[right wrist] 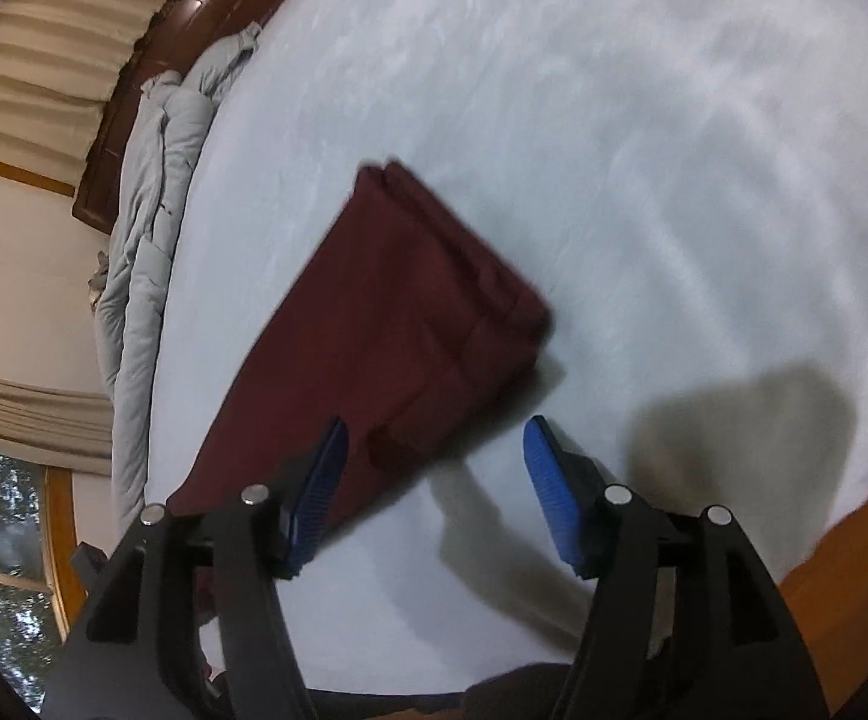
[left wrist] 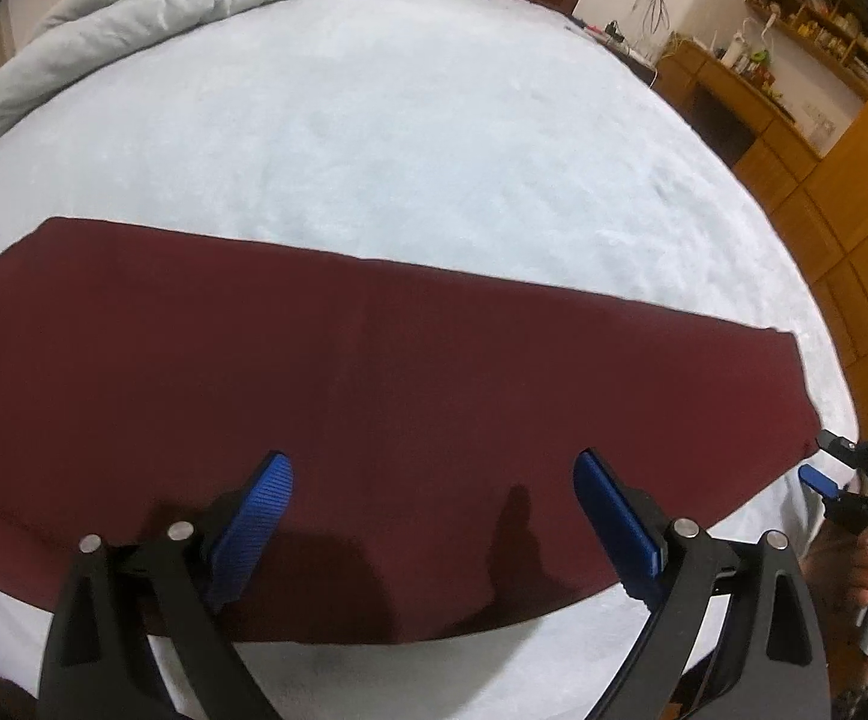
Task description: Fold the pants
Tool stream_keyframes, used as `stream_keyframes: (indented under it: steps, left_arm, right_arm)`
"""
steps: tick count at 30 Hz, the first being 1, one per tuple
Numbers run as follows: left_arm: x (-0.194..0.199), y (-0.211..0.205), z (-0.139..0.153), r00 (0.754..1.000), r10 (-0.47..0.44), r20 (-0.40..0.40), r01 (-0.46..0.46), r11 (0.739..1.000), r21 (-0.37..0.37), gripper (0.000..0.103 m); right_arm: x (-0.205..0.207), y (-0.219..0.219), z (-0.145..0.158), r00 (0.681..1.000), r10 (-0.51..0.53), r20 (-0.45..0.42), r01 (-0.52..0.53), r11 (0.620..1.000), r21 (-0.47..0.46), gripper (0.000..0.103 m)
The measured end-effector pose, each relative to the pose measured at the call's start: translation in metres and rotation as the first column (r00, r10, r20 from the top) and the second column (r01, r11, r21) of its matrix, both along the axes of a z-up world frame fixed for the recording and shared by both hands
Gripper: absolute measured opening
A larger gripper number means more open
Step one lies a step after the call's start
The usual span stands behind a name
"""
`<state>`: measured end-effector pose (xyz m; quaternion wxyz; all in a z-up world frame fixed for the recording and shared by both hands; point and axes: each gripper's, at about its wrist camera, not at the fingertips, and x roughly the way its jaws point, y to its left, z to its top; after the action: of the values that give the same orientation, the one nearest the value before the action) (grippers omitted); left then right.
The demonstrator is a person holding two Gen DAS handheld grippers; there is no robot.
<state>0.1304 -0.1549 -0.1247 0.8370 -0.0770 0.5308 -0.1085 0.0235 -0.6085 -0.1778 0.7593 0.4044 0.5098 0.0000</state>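
Observation:
The dark red pants [left wrist: 326, 396] lie flat on the pale blue bed [left wrist: 410, 138], folded lengthwise into one long strip running left to right. My left gripper [left wrist: 434, 480] is open and empty, hovering over the strip's near edge. My right gripper [right wrist: 434, 450] is open and empty, above the strip's end, with the pants [right wrist: 398, 324] stretching away from it and its left pad over the cloth. The right gripper also shows in the left wrist view [left wrist: 823, 462] at the strip's right end, held in a hand.
A grey quilt [left wrist: 206, 0] is bunched at the far side of the bed. Wooden desk and shelves [left wrist: 793, 60] stand at the right. Wood floor [right wrist: 841, 576] lies beyond the bed's near edge. Curtains and a window [right wrist: 32, 60] are on the left.

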Motion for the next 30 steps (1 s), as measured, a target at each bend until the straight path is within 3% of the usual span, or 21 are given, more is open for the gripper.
stream_keyframes:
  steps: [4, 7, 8, 9, 13, 15, 18, 20, 22, 24, 30]
  left_arm:
    - [0.002, 0.008, -0.014, 0.998, 0.032, -0.048, -0.032, 0.999, 0.012, 0.095]
    - [0.001, 0.012, -0.021, 0.998, 0.029, -0.047, -0.028, 0.999, 0.020, 0.095]
    - [0.001, 0.012, -0.021, 0.999, 0.028, -0.043, -0.027, 0.999, 0.024, 0.095]
    - [0.000, 0.012, -0.020, 0.999, 0.028, -0.042, -0.027, 0.999, 0.026, 0.095]
    - [-0.007, 0.020, -0.008, 0.999, 0.040, -0.020, -0.041, 0.999, -0.024, 0.095]
    - [-0.011, 0.026, -0.002, 0.998, 0.060, 0.011, -0.060, 0.998, 0.003, 0.095]
    - [-0.013, 0.037, -0.012, 0.997, 0.080, -0.005, -0.079, 0.996, 0.028, 0.095]
    - [-0.012, 0.041, -0.025, 0.997, 0.078, -0.027, -0.077, 0.997, 0.026, 0.095]
    - [-0.016, 0.037, -0.028, 0.999, 0.043, -0.005, -0.043, 0.997, 0.064, 0.095]
    - [-0.017, 0.035, -0.025, 1.000, 0.025, 0.001, -0.025, 0.996, 0.084, 0.095]
    - [-0.020, 0.053, -0.009, 0.995, 0.104, -0.005, -0.104, 0.994, -0.019, 0.095]
  right_arm:
    - [0.012, -0.001, -0.012, 0.999, -0.046, 0.009, 0.045, 0.997, 0.065, 0.063]
    - [0.027, 0.009, -0.012, 0.997, -0.018, 0.070, 0.009, 0.992, 0.125, 0.039]
    - [0.035, 0.015, -0.010, 0.996, 0.010, 0.085, -0.021, 0.992, 0.127, 0.020]
    - [0.040, 0.020, -0.005, 0.993, 0.024, 0.115, -0.041, 0.988, 0.146, 0.015]
    - [0.040, 0.023, 0.042, 0.962, 0.032, 0.270, -0.072, 0.988, 0.138, 0.013]
    - [0.034, 0.016, 0.053, 0.956, 0.008, 0.292, -0.051, 0.988, 0.143, 0.012]
    - [0.028, 0.008, 0.035, 0.979, -0.023, 0.202, 0.002, 0.995, 0.102, 0.012]
    - [0.027, 0.002, -0.004, 0.997, -0.045, 0.063, 0.039, 0.994, 0.102, 0.012]
    - [0.027, 0.006, -0.026, 0.998, -0.051, 0.021, 0.049, 0.996, 0.079, 0.013]
    - [0.025, 0.006, -0.020, 0.998, -0.058, 0.035, 0.055, 0.995, 0.078, 0.013]
    - [0.009, 0.032, 0.040, 0.991, 0.015, 0.132, -0.003, 0.995, -0.096, 0.013]
